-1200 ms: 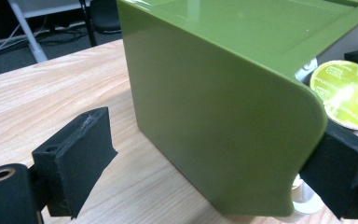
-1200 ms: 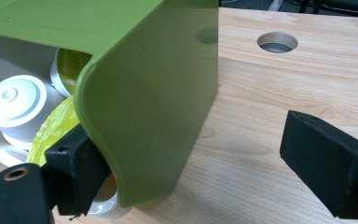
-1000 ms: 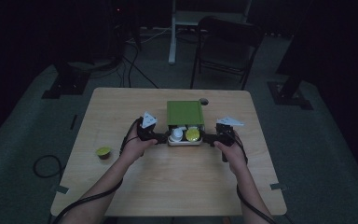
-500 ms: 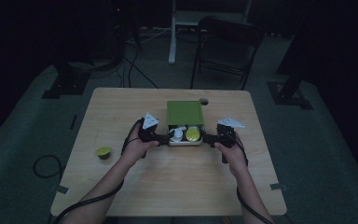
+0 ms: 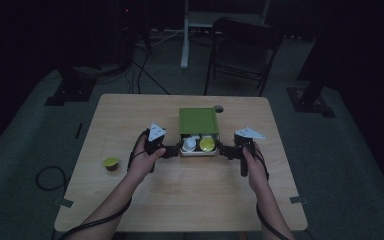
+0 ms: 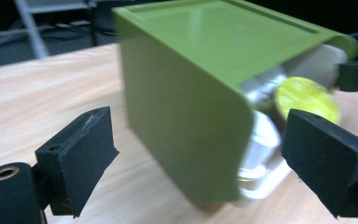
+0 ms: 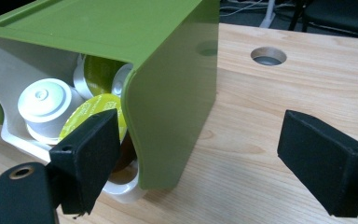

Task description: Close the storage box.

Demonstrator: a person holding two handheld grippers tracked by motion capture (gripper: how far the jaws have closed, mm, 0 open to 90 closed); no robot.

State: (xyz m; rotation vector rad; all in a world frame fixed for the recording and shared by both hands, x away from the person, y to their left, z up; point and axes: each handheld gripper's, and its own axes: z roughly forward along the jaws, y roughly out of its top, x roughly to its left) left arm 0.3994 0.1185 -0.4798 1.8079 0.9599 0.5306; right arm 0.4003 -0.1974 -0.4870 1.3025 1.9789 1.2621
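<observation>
A green box (image 5: pixel 198 120) stands mid-table with its white drawer (image 5: pixel 198 153) pulled out toward me. In the drawer lie a white capsule (image 5: pixel 190 144) and a yellow-lidded capsule (image 5: pixel 207 144). My left gripper (image 5: pixel 176 151) is at the drawer's left end. In the left gripper view, the left gripper (image 6: pixel 200 163) is open, its jaws wide on either side of the box's front corner (image 6: pixel 186 116) without touching it. My right gripper (image 5: pixel 221 149) is at the drawer's right end. Seen in its own view, the right gripper (image 7: pixel 205 163) is open around the other front corner (image 7: pixel 172 102), one jaw in front of the yellow capsule (image 7: pixel 91 114).
A loose yellow-green capsule (image 5: pixel 111 163) sits on the wooden table (image 5: pixel 180 195) at the left. A round hole (image 5: pixel 218 108) is in the tabletop behind the box. A dark chair (image 5: pixel 245 50) and stands are on the floor beyond the table.
</observation>
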